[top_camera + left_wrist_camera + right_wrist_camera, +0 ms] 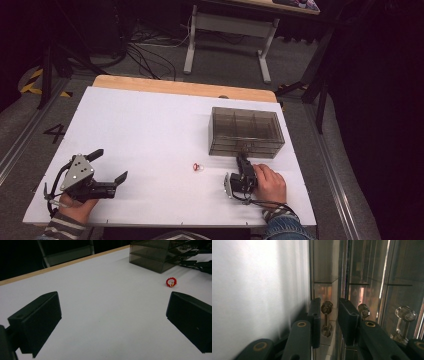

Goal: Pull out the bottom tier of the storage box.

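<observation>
A small faceted knob (326, 307) on the bottom drawer of the smoky drawer box (246, 131) is bracketed by the right claw (328, 315), whose jaws are narrowed to a slim gap on either side of it; whether the pads are already pressing on the knob cannot be told. Two more knobs are seen just beside it in the right gripper view. The box is placed toward the far right of the white surface (150, 125), and every drawer appears closed. A small red ring (197, 166) is lying loose on the surface, near the box front and apart from both claws. The left claw (111, 164) is held wide open and empty at the near left. By the look of it, the drawer is yet to be pulled and the ring yet to be collected.
</observation>
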A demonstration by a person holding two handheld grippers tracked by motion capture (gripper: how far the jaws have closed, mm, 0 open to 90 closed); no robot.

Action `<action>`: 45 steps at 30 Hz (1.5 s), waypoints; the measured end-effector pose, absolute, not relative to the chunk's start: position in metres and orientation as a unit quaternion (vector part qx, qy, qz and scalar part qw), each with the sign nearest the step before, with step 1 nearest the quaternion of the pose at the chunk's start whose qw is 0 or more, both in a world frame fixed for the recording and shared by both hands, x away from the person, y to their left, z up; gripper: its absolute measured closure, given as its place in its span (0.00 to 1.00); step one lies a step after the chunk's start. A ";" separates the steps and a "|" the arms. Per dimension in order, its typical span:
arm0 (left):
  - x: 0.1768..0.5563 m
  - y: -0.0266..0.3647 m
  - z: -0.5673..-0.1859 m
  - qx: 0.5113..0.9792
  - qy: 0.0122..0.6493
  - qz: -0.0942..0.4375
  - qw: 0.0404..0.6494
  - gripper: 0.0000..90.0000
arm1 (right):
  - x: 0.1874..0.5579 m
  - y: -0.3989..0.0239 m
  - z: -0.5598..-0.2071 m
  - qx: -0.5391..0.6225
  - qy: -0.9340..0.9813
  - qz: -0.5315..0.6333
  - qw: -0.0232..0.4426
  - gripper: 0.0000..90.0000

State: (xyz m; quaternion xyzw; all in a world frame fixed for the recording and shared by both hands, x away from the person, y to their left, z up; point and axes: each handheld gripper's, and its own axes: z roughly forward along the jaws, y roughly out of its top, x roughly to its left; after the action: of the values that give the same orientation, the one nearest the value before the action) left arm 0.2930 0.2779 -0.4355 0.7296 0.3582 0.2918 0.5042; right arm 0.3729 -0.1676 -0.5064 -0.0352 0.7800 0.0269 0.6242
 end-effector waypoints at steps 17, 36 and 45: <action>0.293 0.278 -0.435 0.730 0.358 0.291 0.505 0.01 | 0.374 -0.167 -0.508 -0.040 0.781 0.022 0.623 0.88; 0.294 0.278 -0.435 0.730 0.357 0.291 0.505 0.01 | 0.372 -0.167 -0.506 -0.032 0.787 0.027 0.615 0.88; 0.298 0.275 -0.435 0.733 0.352 0.288 0.507 0.01 | 0.365 -0.169 -0.504 -0.030 0.791 0.033 0.611 0.88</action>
State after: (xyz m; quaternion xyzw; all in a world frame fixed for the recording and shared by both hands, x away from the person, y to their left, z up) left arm 0.2976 0.2751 -0.4351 0.7326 0.3518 0.2880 0.5066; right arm 0.3655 -0.1688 -0.5037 -0.0305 0.7906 0.0327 0.6106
